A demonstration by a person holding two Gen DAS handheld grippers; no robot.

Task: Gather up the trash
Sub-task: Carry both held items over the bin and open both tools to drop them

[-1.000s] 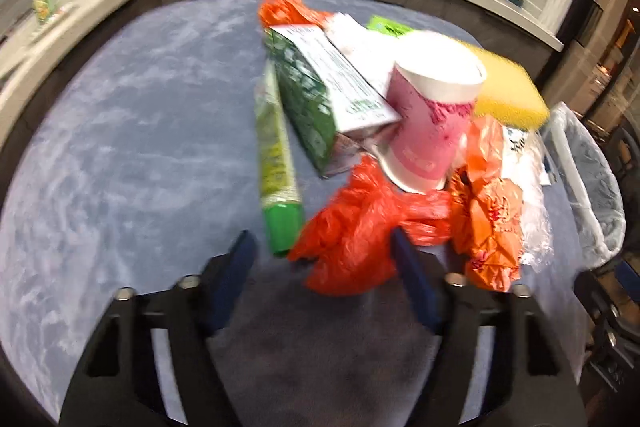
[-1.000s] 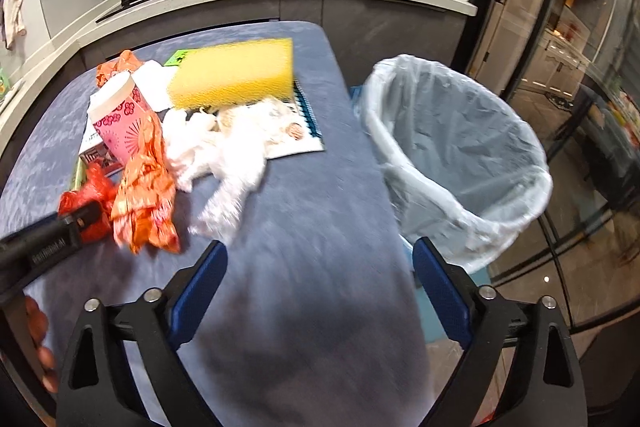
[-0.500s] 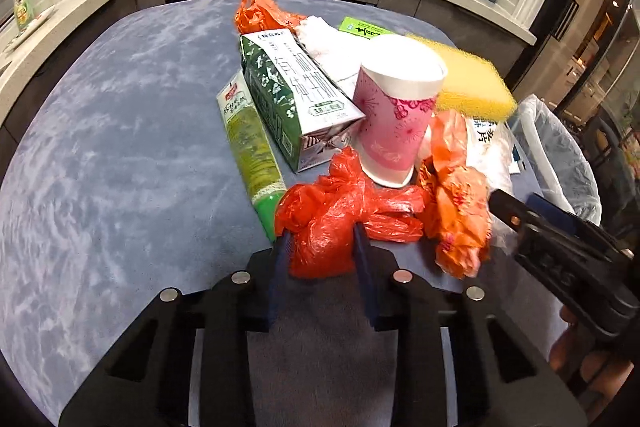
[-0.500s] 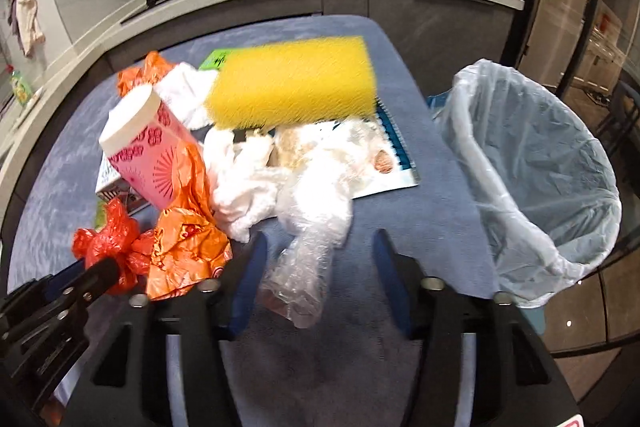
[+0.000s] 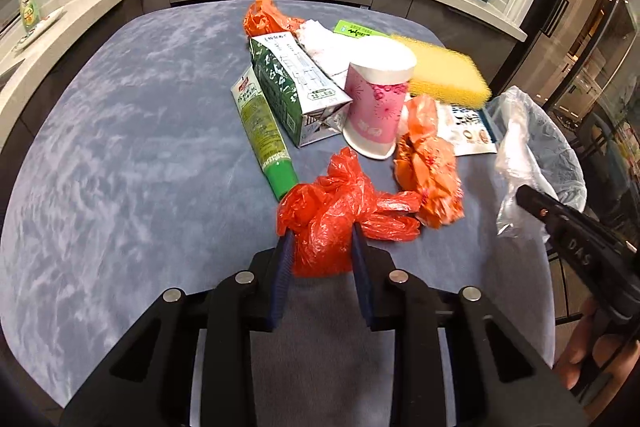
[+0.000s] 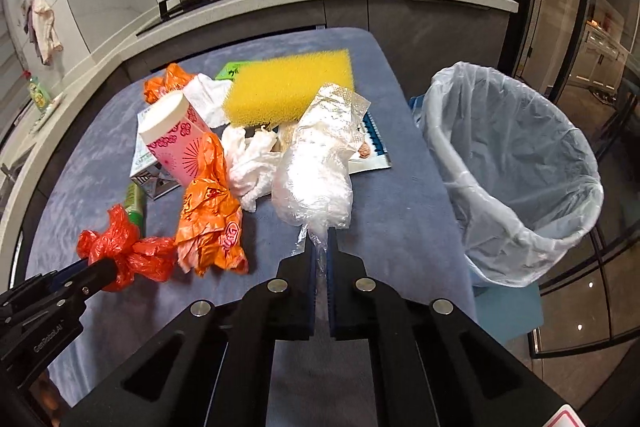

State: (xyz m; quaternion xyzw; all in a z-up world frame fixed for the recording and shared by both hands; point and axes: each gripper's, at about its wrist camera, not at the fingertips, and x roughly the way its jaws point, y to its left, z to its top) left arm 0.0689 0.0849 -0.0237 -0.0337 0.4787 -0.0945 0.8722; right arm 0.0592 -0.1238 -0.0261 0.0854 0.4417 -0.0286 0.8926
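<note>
My left gripper (image 5: 320,233) is shut on a crumpled red plastic bag (image 5: 336,211) at the near side of the trash pile; the bag also shows in the right wrist view (image 6: 124,251). My right gripper (image 6: 320,243) is shut on a clear plastic bag (image 6: 316,167) and holds it raised above the blue table (image 6: 384,219). The clear bag also shows in the left wrist view (image 5: 516,163). A bin lined with a white bag (image 6: 516,163) stands off the table's right edge.
On the table lie an orange wrapper (image 5: 430,167), a pink paper cup (image 5: 376,107), a green milk carton (image 5: 292,83), a green tube (image 5: 264,139), a yellow sponge (image 5: 444,75), white tissue (image 6: 252,167) and a printed packet (image 6: 368,151). A counter with a stove runs behind.
Both grippers have closed: the left on the red bag, the right on the clear bag. The right gripper has lifted the clear bag off the table.
</note>
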